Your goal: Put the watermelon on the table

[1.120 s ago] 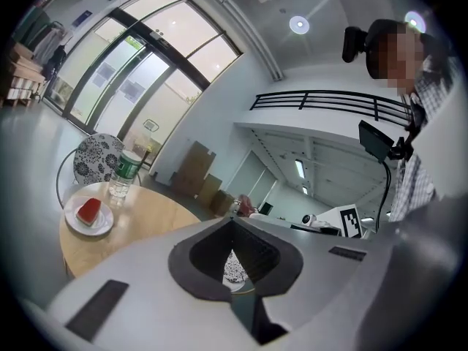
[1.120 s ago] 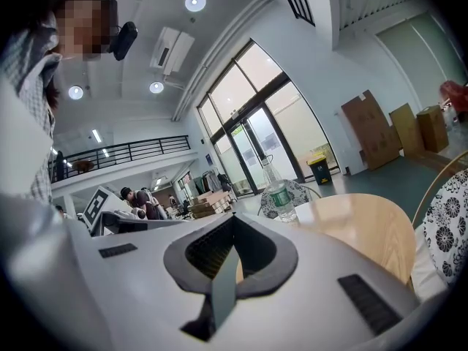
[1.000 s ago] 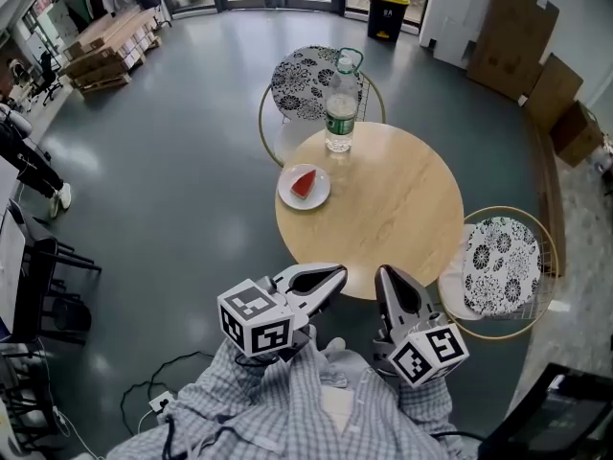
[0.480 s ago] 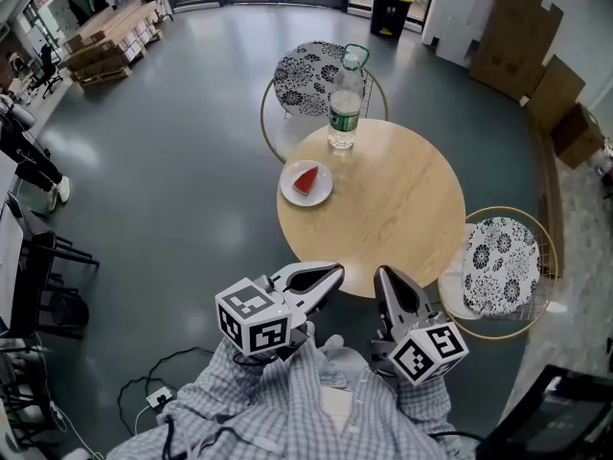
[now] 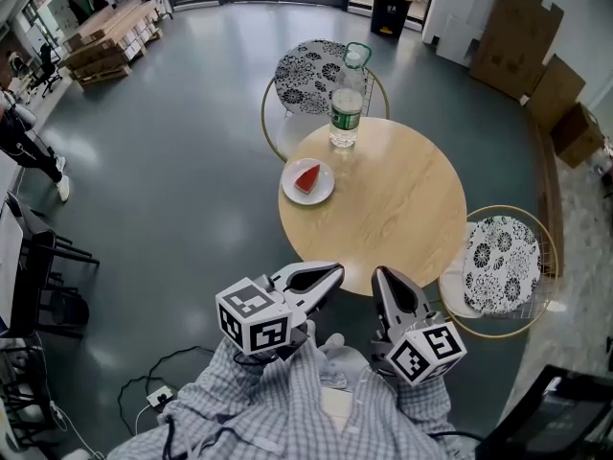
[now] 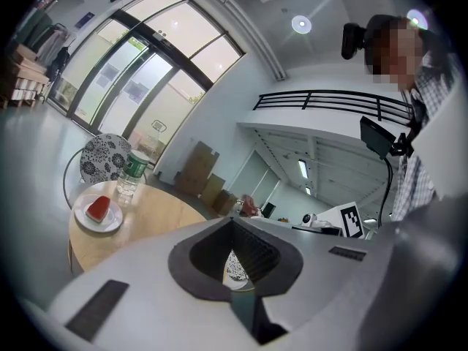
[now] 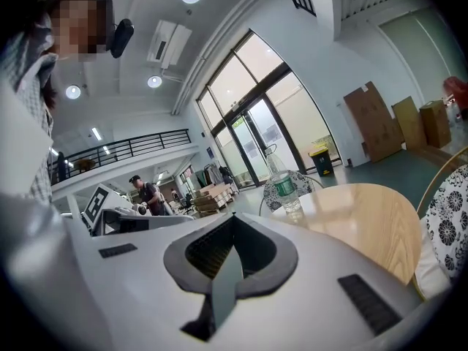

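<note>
Both jaws: pressed shut on each gripper with nothing between them. The left gripper [image 5: 328, 275] and right gripper [image 5: 385, 282] hang side by side, close against the person's checked shirt [image 5: 287, 405].
Reach: neither gripper is over the table [image 5: 402, 214]; both are just short of its near edge and well apart from the fruit.
Watermelon: the watermelon [image 5: 306, 179] is a small red wedge lying on a white plate [image 5: 323, 194]. The plate sits on the round wooden top, toward its left rim.
Task reading: the wedge rests on the plate and not on the bare wood, so I judge the job not yet done.
Handling: likely light, with soft, wet flesh that bruises and slips under pressure.
Hold: best taken across the two flat flanks, low and gently, with the jaws opened only a little wider than the slice.
Neighbours: a clear water bottle [image 5: 345, 113] stands just beyond the plate. Two patterned wire chairs [image 5: 505, 257] flank the table, one behind it and one at its right.
Hard to make out: the slice is too small to tell where its rind runs. The right gripper view shows the bottle and table top but no plate. The gripper handles are cut off by the shirt.
</note>
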`<state>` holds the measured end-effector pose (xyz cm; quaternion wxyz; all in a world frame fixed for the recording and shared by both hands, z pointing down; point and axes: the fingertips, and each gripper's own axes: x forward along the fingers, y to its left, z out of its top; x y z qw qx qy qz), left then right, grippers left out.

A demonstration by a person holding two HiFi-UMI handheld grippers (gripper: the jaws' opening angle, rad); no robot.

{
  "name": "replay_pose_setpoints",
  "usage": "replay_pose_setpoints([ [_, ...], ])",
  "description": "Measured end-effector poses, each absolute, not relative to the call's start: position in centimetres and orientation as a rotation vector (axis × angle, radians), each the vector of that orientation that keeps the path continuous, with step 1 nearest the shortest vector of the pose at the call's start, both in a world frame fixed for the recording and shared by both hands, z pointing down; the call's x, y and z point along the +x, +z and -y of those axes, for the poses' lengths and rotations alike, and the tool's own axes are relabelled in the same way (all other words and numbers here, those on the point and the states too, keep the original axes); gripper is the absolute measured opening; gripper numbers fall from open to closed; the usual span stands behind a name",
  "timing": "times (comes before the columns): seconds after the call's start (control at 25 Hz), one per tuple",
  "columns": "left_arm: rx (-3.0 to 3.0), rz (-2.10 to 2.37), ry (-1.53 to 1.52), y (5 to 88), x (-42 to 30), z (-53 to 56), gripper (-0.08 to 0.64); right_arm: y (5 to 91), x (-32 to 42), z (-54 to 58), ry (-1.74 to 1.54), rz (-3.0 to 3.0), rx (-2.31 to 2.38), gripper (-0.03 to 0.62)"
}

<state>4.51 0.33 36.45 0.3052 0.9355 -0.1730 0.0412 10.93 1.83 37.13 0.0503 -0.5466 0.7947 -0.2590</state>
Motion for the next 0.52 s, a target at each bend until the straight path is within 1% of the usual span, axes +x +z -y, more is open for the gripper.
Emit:
replay_pose_setpoints([
  [0.52,2.451,0.471,0.079,36.68,3.68,-0.43,0.008,37.68,10.06,-2.14,-0.819,-2.432,-1.658,0.008],
])
